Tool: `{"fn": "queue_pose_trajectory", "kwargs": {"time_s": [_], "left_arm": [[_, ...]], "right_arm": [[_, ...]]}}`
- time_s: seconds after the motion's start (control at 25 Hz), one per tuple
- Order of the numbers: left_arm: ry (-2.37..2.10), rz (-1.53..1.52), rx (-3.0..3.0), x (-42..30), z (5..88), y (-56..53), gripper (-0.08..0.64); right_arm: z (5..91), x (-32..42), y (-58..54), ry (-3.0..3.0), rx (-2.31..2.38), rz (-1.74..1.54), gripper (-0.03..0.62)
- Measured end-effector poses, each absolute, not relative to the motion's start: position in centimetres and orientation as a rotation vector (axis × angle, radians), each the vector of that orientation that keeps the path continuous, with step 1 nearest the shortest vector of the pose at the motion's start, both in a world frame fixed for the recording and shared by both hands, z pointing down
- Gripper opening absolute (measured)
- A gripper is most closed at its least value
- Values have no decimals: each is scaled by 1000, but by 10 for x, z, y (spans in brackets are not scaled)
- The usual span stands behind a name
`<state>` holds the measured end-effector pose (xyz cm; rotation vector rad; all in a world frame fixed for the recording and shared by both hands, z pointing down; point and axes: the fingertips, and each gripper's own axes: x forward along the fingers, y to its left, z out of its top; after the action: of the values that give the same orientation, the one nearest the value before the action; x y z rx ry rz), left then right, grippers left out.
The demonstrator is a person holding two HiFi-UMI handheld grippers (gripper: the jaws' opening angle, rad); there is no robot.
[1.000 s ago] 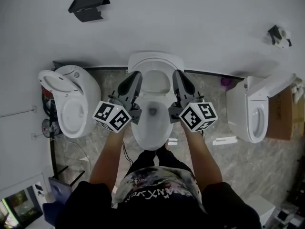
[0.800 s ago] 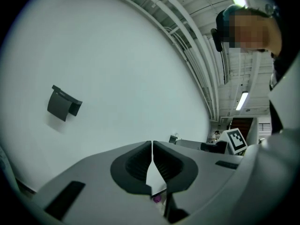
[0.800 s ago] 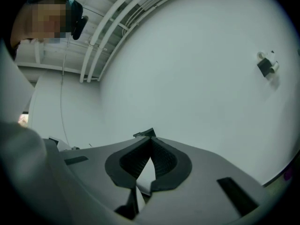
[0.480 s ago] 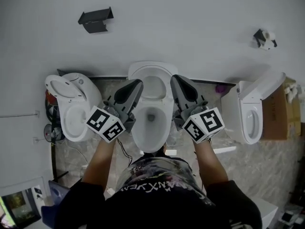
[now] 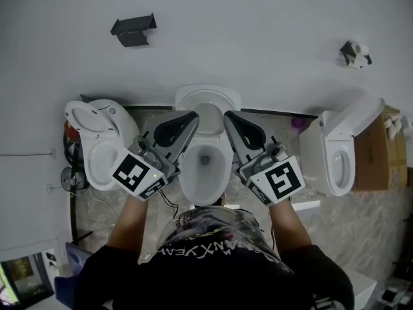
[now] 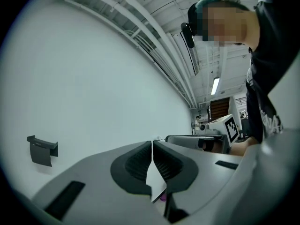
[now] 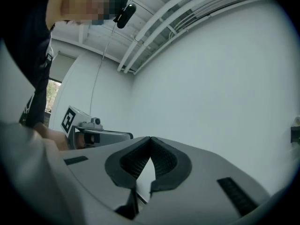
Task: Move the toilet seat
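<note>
**Three toilets, two shut grippers, both at the middle bowl**

Three white toilets are standing in a row along the wall: a left toilet (image 5: 97,144), a middle toilet (image 5: 205,163) and a right toilet (image 5: 339,157); the person is standing right in front of the middle one. The toilet seat (image 5: 208,102) appears to be standing raised at the back of the middle toilet, against the wall, with the bowl lying open below it; the right toilet's lid is also standing up. One dark bracket (image 5: 133,30) is hanging on the wall above the left toilet; one small fitting (image 5: 355,53) is sitting on the wall far to the right; one cardboard box (image 5: 384,150) is standing beside the right toilet.

Two grippers are showing, one in each hand; the left gripper (image 5: 195,115) is pointing at the left side of the raised seat, and the right gripper (image 5: 226,113) is pointing at its right side. In each gripper view the jaws are pressing tip to tip, fully closed, with nothing caught between them and only the bare wall showing beyond; whether either tip is touching the seat cannot be told.
</note>
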<state>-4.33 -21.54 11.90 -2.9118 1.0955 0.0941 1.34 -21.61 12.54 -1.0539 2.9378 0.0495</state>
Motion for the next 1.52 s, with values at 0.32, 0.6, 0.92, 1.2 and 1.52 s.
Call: {"fn": "queue_pose_trajectory", "kwargs": {"time_s": [0.32,0.6,0.92,1.2,1.52], "left_arm": [[1107,53,-2891,-46,123,-212,31],[1102,26,-2884,-48,125,-210,31],[1089,18,-2890,-47,126,-207,31],[1070,14,-2894,-43,125,-209,31],[1054,10,-2893,-40,124,-209,31]], "right_arm": [[122,8,-212,2931,-1054,96,3],[128,8,-212,2941,-1060,86,2],[126,9,-215,2918,-1097,120,0],[127,6,-214,2941,-1095,146,0],[125,7,-217,2923,-1105,173,0]]}}
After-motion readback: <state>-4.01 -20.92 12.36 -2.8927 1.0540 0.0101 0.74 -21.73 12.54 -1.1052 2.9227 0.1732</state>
